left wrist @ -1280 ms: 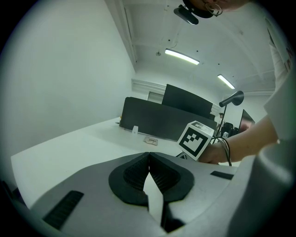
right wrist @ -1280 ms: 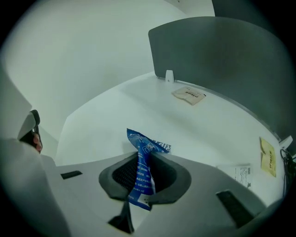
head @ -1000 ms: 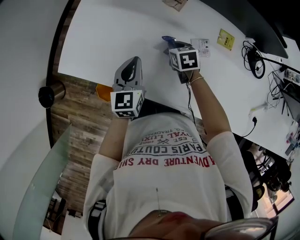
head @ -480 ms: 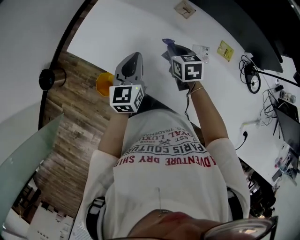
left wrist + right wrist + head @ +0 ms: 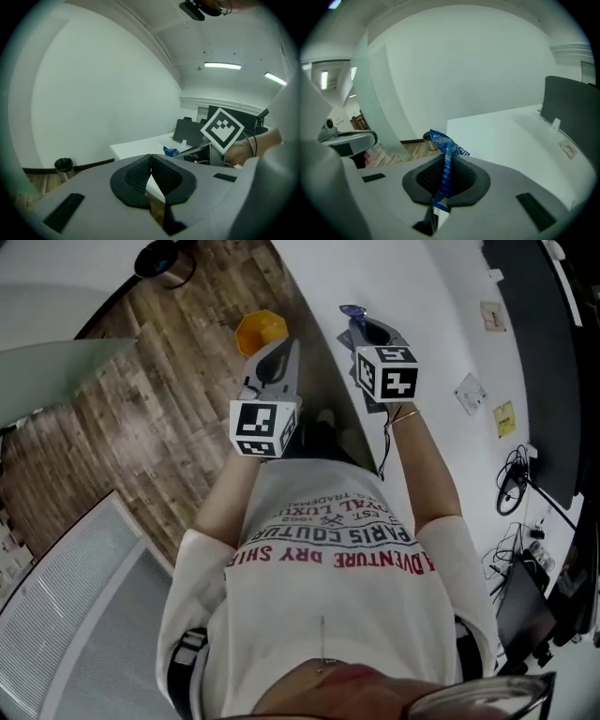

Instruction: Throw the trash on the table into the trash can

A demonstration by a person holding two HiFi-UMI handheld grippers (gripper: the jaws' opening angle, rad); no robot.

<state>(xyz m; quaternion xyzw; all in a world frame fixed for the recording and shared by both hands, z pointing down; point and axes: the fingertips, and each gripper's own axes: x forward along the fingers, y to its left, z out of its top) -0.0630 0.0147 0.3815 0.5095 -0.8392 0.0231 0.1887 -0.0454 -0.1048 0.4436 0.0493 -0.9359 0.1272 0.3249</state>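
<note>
1. Seen from the head camera, a person in a white printed shirt (image 5: 328, 559) holds a hand-held gripper in each hand, over the corner where a white desk (image 5: 431, 287) meets a wooden floor (image 5: 141, 427).
2. The right hand-held gripper (image 5: 364, 332) is clenched on a blue wrapper (image 5: 446, 157). The thin strip runs up between the black pads, and its crumpled top sticks out past the jaw tips.
3. From above, the blue wrapper is in the air over the desk's edge.
4. The left hand-held gripper (image 5: 150, 171) is clenched with its pads pressed together and nothing between them.
5. An orange trash can (image 5: 260, 332) stands on the floor just beyond the left hand-held gripper's tip, to the left of the wrapper.
6. A dark round container (image 5: 164, 259) stands farther off on the floor.
7. A yellow note (image 5: 504, 418) and small paper cards (image 5: 469, 390) lie on the desk, well apart from both hand-held grippers.
</note>
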